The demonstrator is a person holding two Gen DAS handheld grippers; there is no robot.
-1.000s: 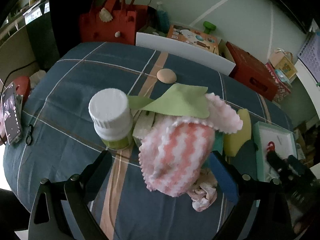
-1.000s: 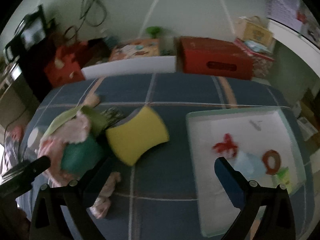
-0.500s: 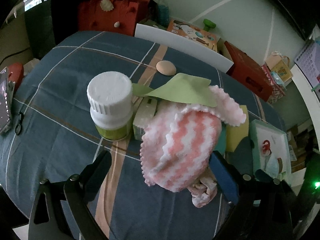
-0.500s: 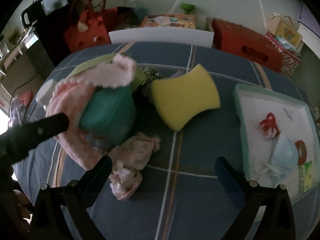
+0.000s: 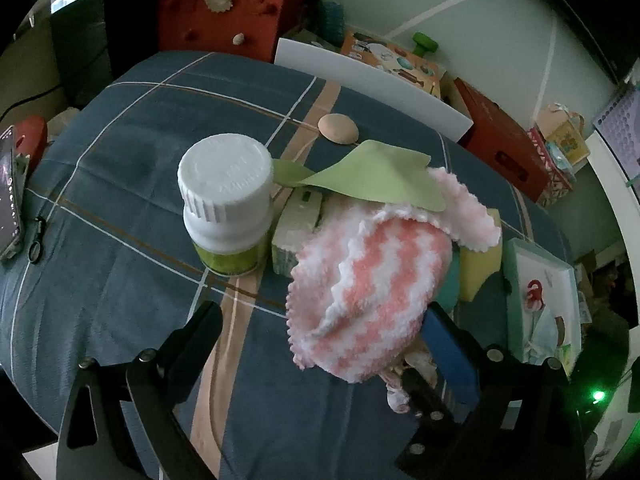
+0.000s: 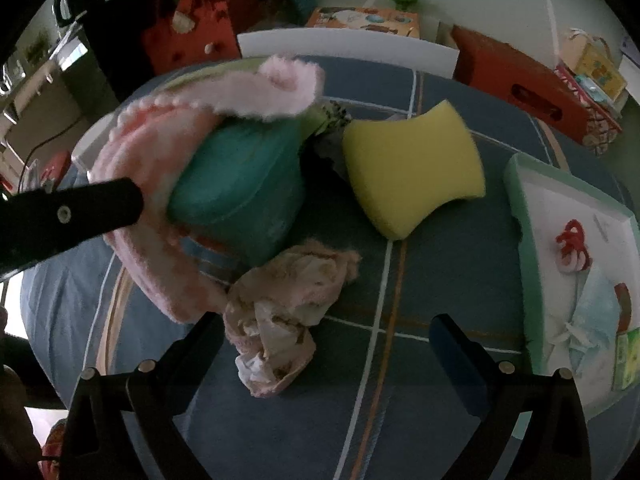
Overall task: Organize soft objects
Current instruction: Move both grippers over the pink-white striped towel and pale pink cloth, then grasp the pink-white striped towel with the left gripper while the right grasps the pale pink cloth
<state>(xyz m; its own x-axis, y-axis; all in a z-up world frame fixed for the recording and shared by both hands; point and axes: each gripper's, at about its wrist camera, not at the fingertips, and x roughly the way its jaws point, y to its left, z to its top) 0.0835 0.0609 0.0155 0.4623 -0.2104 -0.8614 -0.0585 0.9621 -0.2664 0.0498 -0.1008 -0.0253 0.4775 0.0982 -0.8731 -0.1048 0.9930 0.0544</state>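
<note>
Looking along my left tongs (image 5: 320,320), I see them spread wide with nothing clamped between them; the pink-and-white cloth (image 5: 368,292) drapes down in front of the blue pad on the far finger, and I cannot tell whether it touches that pad. The cloth lies over a heap on the desk (image 5: 120,184), which is covered with a blue checked cover. A green sheet (image 5: 376,176) sits on top of the heap, a white box (image 5: 298,232) is just beside it, and a white-capped bottle (image 5: 226,200) stands upright to the left, close against the box. A yellow sponge (image 5: 478,264) peeks out behind the cloth, and a small tan disc (image 5: 338,129) lies farther back. A tray (image 5: 512,280) sits at the right edge. Looking along my right tongs (image 6: 324,336), I see them wide open too, holding nothing, poised just above a crumpled pink rag (image 6: 288,312) that lies on the desk near the left finger. Beyond it the pink-and-white cloth (image 6: 160,152) wraps over a teal bundle (image 6: 244,184), with the black finger of my left tongs (image 6: 68,216) reaching in from the left against the cloth. The yellow sponge (image 6: 412,168) lies flat to the right of the bundle, apart from the tray (image 6: 516,208), which holds a red loop and some pale bits.
</note>
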